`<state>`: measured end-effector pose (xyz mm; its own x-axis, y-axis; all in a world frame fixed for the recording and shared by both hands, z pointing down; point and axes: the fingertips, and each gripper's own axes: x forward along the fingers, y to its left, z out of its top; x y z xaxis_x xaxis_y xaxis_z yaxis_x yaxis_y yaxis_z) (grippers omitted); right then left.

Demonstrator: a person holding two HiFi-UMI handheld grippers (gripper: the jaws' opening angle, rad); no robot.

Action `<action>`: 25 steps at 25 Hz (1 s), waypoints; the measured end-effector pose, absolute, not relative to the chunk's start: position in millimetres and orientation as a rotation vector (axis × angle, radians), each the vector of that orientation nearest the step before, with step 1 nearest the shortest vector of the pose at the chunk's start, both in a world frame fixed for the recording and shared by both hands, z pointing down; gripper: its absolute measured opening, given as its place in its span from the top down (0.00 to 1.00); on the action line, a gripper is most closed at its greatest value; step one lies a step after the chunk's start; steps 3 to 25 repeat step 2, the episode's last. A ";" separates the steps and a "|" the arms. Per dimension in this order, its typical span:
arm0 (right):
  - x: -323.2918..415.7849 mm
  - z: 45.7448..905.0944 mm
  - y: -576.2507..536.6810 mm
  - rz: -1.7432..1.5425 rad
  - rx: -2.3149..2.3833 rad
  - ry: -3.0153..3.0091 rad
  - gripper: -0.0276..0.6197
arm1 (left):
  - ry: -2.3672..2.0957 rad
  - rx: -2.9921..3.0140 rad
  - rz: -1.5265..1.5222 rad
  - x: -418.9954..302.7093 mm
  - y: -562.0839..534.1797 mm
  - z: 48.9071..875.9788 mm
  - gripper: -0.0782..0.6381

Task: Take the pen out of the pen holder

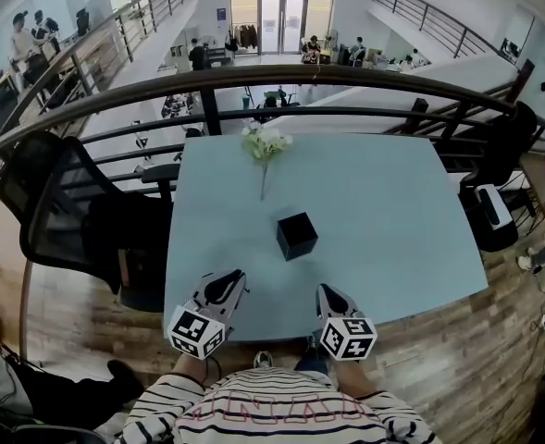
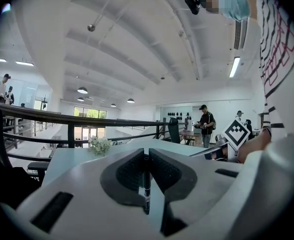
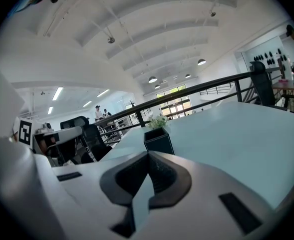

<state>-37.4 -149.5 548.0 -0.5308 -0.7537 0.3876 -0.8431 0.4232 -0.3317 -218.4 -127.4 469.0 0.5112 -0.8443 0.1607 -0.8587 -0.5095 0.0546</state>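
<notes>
A black cube-shaped pen holder stands near the middle of the light blue table, and also shows ahead in the right gripper view; nothing sticks out of its open top. My left gripper hovers over the table's near edge, left of the holder, shut on a thin black pen with a white label, pinched upright between its pads. My right gripper sits at the near edge below and right of the holder, its jaws shut with nothing between them.
A small white flower sprig lies at the table's far side. A black railing runs behind the table, and a black mesh chair stands at the left. People are in the background beyond the rail.
</notes>
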 end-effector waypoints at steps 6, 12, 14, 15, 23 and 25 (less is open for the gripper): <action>-39.8 547.7 -150.1 0.738 1.411 -2.498 0.92 | -1.485 2.617 0.170 -219.9 -128.0 469.1 0.82; -39.8 547.7 -150.1 0.738 1.411 -2.498 0.92 | -1.485 2.617 0.170 -219.9 -128.0 469.1 0.82; -39.8 547.7 -150.1 0.738 1.411 -2.498 0.92 | -1.485 2.617 0.170 -219.9 -128.0 469.1 0.82; -39.8 547.7 -150.1 0.738 1.411 -2.498 0.92 | -1.485 2.617 0.170 -219.9 -128.0 469.1 0.82; -39.8 547.7 -150.1 0.738 1.411 -2.498 0.92 | -1.485 2.617 0.170 -219.9 -128.0 469.1 0.82; -39.8 547.7 -150.1 0.738 1.411 -2.498 0.92 | -1.485 2.617 0.170 -219.9 -128.0 469.1 0.82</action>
